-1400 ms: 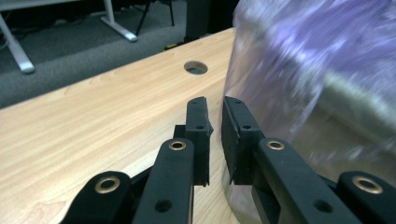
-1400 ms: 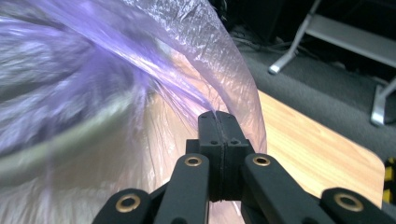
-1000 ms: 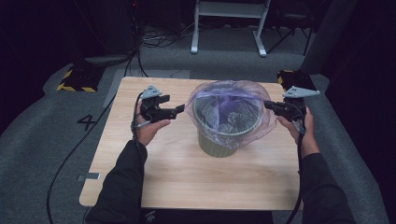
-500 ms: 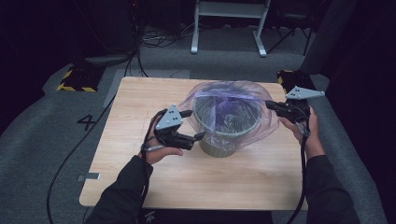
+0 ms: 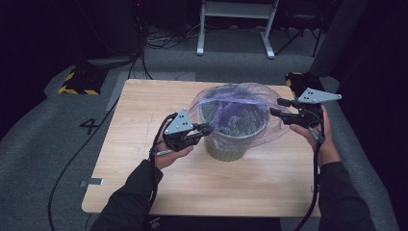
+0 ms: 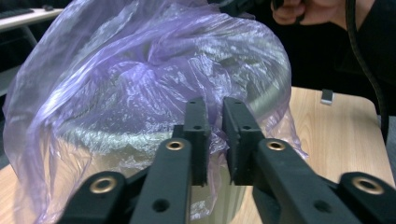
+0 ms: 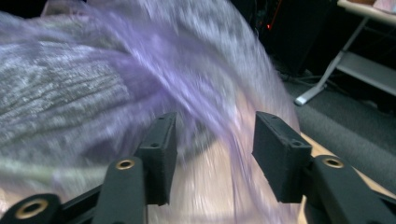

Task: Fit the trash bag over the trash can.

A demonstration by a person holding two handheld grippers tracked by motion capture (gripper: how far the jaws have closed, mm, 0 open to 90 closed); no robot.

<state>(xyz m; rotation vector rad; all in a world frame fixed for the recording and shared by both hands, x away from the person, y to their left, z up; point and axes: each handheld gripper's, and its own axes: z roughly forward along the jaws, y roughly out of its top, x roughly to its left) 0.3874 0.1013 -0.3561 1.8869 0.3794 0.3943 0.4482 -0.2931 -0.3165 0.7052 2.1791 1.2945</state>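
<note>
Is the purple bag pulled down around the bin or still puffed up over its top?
Still puffed up: the purple bag domes above the bin rim, its film bunched at the left gripper.

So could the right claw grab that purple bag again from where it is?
Probably yes: the right claw, whose jaws have just been opening, sits right against the purple bag with nothing between; the left claw pinches the opposite side.

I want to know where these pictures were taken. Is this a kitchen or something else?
Probably a lab or recording studio, not a kitchen: a bare wooden table on grey carpet marked with a number 4, cables trailing across the floor, and a metal stand behind.
</note>
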